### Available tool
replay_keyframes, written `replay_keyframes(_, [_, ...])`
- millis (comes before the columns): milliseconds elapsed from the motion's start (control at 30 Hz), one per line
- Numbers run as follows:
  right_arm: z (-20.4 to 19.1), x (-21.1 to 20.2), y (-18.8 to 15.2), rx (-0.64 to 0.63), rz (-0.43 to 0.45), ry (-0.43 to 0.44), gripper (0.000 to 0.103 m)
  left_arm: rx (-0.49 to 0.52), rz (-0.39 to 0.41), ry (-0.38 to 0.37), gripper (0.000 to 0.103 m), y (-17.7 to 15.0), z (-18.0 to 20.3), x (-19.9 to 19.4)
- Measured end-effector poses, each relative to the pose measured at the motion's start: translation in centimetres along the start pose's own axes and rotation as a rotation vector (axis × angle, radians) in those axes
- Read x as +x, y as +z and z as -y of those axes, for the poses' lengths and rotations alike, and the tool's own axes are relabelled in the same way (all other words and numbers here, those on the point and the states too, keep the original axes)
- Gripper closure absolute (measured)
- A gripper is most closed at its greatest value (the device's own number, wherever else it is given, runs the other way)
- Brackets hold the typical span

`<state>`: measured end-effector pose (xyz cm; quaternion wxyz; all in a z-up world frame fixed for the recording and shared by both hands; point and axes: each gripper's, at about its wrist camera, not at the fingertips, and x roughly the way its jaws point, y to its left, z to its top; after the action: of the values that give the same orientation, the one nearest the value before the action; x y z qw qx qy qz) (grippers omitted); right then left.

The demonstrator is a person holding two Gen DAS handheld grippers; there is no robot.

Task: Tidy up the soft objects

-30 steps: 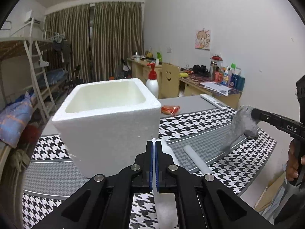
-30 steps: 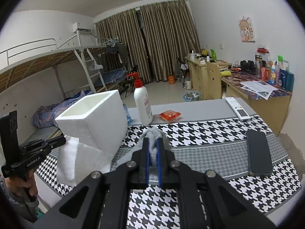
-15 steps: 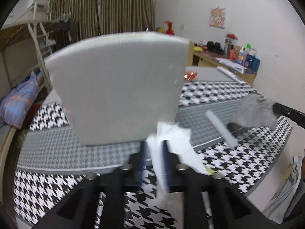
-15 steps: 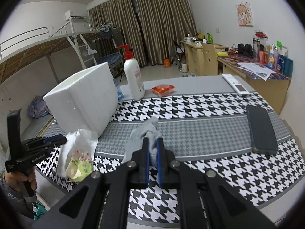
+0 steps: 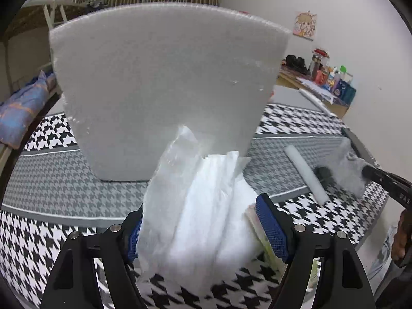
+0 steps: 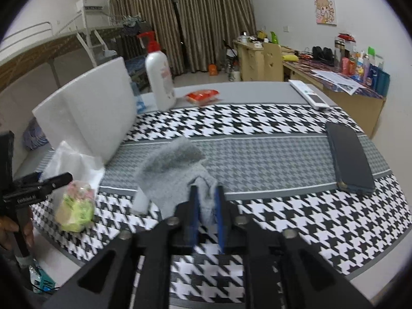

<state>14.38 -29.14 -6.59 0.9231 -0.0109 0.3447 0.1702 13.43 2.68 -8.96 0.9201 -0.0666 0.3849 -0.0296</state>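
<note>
Crinkled clear plastic fills the space between my left tongs [image 5: 206, 229]: the plastic bag [image 5: 195, 206] lies on the houndstooth tabletop [image 5: 51, 180] with both blue pads spread wide on either side of it, so I read those tongs as open and gripping nothing. From my right wrist view I see the same bag holding something yellow-green and pink at its lower end. My right tongs [image 6: 206, 206] have their pads drawn in close on the grey sock [image 6: 170, 175], pinching its near edge while the rest of it drapes forward onto the cloth. Just ahead of the left tongs stands the white foam box [image 5: 164, 87], its wall touching the bag's far end. A white foam tube [image 5: 306, 173] lies between the two tongs. Farther beyond the right tongs I see a pump bottle [image 6: 159, 77] with a red head, an orange packet [image 6: 203, 95], a white remote [image 6: 307, 97], and a dark phone [image 6: 350, 157] off to their right.
</note>
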Motion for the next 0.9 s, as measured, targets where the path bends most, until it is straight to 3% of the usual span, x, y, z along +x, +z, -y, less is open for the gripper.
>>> replay_keyframes(33, [0.0,-0.1,0.0,0.000,0.008,-0.005,0.054,-0.001,-0.011,-0.002,0.029,0.1,0.0,0.3])
replay_keyframes(100, [-0.3,-0.4,0.2,-0.011,0.032,-0.014,0.041,0.009,-0.039,-0.012,0.048,0.3,0.2,1.3])
replay_keyframes(367, [-2.1,2.0,0.7,-0.079,-0.023,0.011,0.040,0.002,-0.079,-0.025,0.087,0.4,-0.2,2.6])
replay_keyframes(533, [-2.1,4.4,0.8,-0.075,-0.086,-0.022,0.040,0.012,-0.085,-0.031,0.097,0.8,0.0,3.0])
replay_keyframes(733, [-2.4,5.9,0.5,-0.081,-0.132,-0.046,0.041,0.011,-0.076,-0.054,0.098,1.1,0.1,2.9])
replay_keyframes(767, [-2.4,6.2,0.4,-0.078,-0.139,-0.056,0.045,0.009,-0.071,-0.055,0.098,1.0,0.0,2.7])
replay_keyframes(900, [-1.3,6.2,0.6,-0.030,-0.133,-0.076,0.087,0.016,-0.056,-0.074,0.098,0.8,-0.4,2.2])
